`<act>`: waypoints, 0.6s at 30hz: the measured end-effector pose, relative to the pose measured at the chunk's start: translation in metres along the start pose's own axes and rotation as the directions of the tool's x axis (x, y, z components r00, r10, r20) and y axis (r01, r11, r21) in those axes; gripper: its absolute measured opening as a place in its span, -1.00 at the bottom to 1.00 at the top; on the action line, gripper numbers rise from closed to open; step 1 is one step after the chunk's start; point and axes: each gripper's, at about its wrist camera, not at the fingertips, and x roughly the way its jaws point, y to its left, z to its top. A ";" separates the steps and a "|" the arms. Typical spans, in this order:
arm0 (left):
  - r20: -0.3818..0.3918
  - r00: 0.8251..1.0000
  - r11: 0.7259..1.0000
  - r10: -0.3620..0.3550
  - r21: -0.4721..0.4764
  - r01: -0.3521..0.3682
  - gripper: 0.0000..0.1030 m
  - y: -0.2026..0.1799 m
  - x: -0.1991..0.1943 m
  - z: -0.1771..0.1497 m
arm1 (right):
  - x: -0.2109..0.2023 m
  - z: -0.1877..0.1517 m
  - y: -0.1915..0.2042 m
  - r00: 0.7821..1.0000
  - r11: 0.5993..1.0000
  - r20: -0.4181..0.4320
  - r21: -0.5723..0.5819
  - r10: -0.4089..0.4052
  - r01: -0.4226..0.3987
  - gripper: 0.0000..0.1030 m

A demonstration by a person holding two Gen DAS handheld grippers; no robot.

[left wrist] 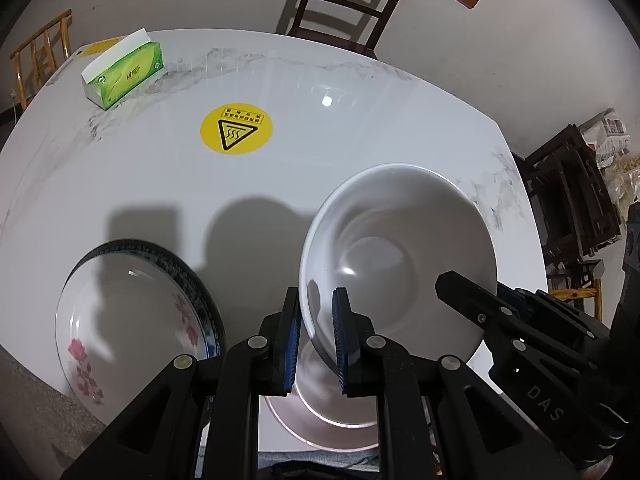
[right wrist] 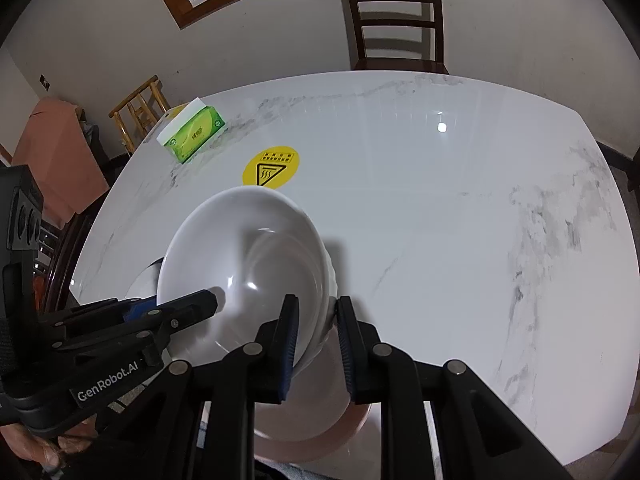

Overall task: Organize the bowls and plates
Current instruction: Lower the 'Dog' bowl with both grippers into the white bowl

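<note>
A plain white bowl (left wrist: 400,256) is held up over a pinkish plate (left wrist: 320,420) at the table's near edge. My left gripper (left wrist: 316,344) is shut on the bowl's near-left rim. My right gripper (right wrist: 318,346) is shut on the bowl's (right wrist: 244,264) near-right rim, over the same plate (right wrist: 320,440). Each gripper shows in the other's view, the right one (left wrist: 500,316) and the left one (right wrist: 160,316). A floral plate with a blue rim (left wrist: 132,320) lies on the table to the left.
The white marble table (left wrist: 360,140) carries a green tissue box (left wrist: 124,72) at the far left and a round yellow hot-surface sticker (left wrist: 236,128) in the middle. A dark wooden chair (left wrist: 344,4) stands at the far side, and more chairs stand at the sides.
</note>
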 end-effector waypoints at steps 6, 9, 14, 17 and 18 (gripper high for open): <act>-0.011 1.000 1.000 -0.007 -0.001 0.007 -0.76 0.002 -0.004 -0.014 | -0.005 -0.013 0.002 1.000 1.000 -0.004 0.004 -0.001 0.001 -0.61; -0.015 1.000 1.000 -0.007 0.001 0.007 -0.76 0.002 -0.005 -0.019 | -0.004 -0.020 0.002 1.000 1.000 -0.013 0.014 0.003 -0.003 -0.61; -0.032 0.999 1.000 -0.009 0.003 0.009 -0.76 0.002 -0.001 -0.028 | -0.002 -0.030 -0.001 1.000 1.000 -0.029 0.026 0.002 -0.001 -0.61; -0.046 0.999 1.000 -0.012 -0.001 0.012 -0.76 0.002 0.003 -0.032 | 0.001 -0.035 -0.003 0.999 0.999 -0.042 0.037 0.004 -0.002 -0.61; -0.048 0.999 1.000 -0.011 0.003 0.012 -0.76 0.002 0.004 -0.033 | 0.002 -0.037 -0.004 0.999 0.999 -0.045 0.040 0.004 -0.003 -0.61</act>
